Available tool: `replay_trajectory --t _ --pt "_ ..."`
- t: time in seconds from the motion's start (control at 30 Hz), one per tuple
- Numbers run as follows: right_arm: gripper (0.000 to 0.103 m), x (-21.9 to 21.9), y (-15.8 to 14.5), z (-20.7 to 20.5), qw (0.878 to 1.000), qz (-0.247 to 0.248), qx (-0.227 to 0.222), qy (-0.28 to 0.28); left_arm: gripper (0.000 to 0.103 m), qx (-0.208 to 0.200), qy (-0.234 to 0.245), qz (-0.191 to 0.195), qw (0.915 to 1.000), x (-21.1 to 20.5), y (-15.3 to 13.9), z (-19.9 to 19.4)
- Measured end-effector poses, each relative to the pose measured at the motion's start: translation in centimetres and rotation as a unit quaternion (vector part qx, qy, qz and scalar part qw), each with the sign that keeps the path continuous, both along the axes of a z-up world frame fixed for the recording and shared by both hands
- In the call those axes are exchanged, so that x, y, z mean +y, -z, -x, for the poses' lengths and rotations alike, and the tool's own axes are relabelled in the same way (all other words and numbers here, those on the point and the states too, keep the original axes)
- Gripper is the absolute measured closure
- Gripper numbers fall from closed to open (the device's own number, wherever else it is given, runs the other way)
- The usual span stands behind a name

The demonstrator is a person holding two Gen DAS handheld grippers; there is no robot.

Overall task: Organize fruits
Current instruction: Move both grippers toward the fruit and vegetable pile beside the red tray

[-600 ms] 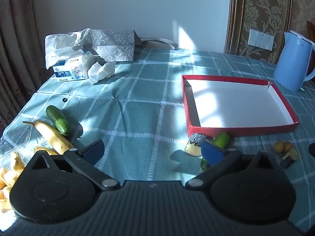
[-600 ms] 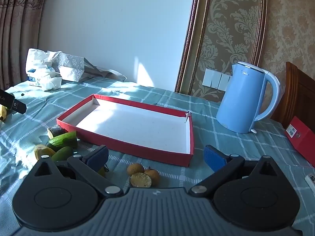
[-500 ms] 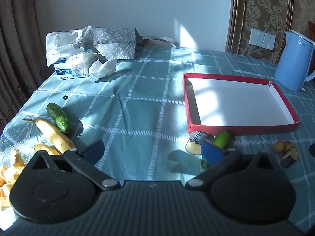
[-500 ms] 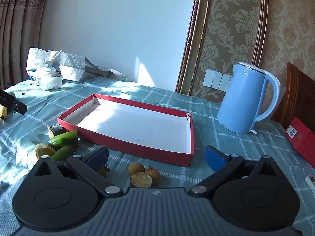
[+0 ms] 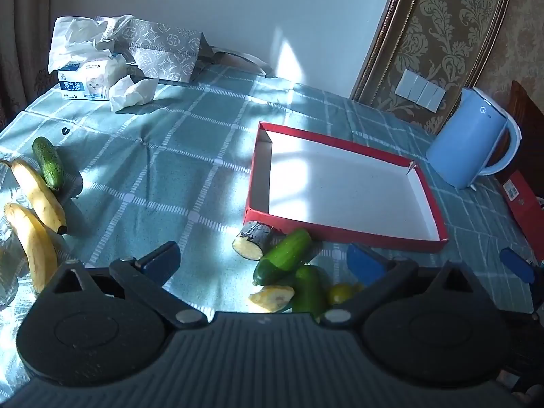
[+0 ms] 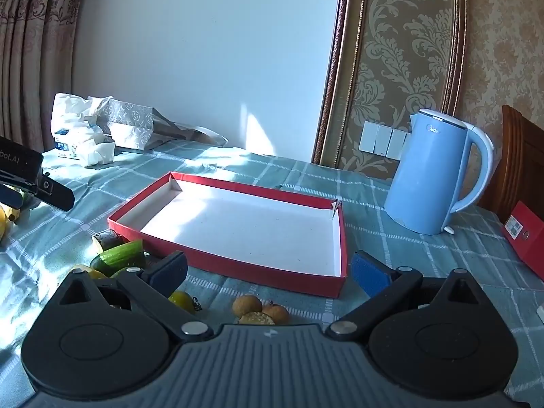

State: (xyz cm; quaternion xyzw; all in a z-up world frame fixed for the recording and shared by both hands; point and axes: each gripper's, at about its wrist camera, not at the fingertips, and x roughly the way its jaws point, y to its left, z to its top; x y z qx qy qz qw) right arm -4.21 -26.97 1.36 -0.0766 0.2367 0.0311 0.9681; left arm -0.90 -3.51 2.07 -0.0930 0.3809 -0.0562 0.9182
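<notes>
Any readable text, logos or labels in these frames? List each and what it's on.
"bot.AI", start cut off by the frame edge: on the left gripper body.
Logo on the blue kettle: looks like "Midea", too small to be sure.
Large Chinese characters on the tissue pack: too blurred to read; small print above them too.
Label with a code on the red box: too small to read.
No other text.
</notes>
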Motion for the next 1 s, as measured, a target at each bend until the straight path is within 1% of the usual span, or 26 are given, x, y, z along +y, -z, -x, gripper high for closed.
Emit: replay_trajectory --t 0.1,0.17,0.23,0.3,0.33,0.4,0.5,0.6,0.7,0.9,1.0 --pt "0.0 0.7 -1.3 -0.7 1.0 -0.013 -0.008 -0.002 0.0 -0.026 0.019 -0.027 0.9991 -2.1 -0.9 0.6" --pt "0.0 1.3 -2.1 -1.1 1.0 -0.007 -0.014 0.008 0.0 -0.039 0.026 -0.039 0.9981 -3.1 -1.4 0.8" --pt "0.0 1.7 -2.6 -1.4 1.0 0.0 -0.016 0.019 0.0 -0.036 0.03 -0.039 0.9981 -3.6 -1.6 0.7" --pt "0.0 1.8 -2.8 -1.3 0.999 0.002 -0.018 0.027 0.0 -0.039 0.027 -0.051 0.9976 -4.1 -1.5 0.8" --pt "0.0 1.8 -2.8 -1.2 0.999 0.006 -0.015 0.031 0.0 -0.037 0.028 -0.06 0.9971 -4.3 -1.2 0.8" --pt "0.0 1.8 -2.6 -1.3 0.999 0.011 -0.006 0.041 0.0 -0.029 0.034 -0.067 0.9968 -4.6 -0.7 0.7" --pt "0.0 1.6 -2.3 -1.6 0.999 0.004 0.01 0.05 0.0 -0.031 0.036 -0.081 0.9955 -4.7 -0.1 0.9" --pt "0.0 1.7 -2.1 -1.9 0.998 0.012 0.024 0.055 0.0 -0.026 0.037 -0.087 0.9952 -4.5 0.1 0.7" --pt "0.0 2.3 -1.8 -1.9 0.998 0.026 0.023 0.06 0.0 -0.018 0.036 -0.086 0.9955 -4.2 0.3 0.6" --pt "0.0 2.8 -1.5 -2.0 0.997 0.03 0.033 0.057 0.0 -0.024 0.038 -0.093 0.9946 -4.0 0.1 0.8" --pt "0.0 2.9 -1.3 -2.0 0.997 0.026 0.037 0.06 0.0 -0.021 0.039 -0.089 0.995 -3.8 0.2 0.8"
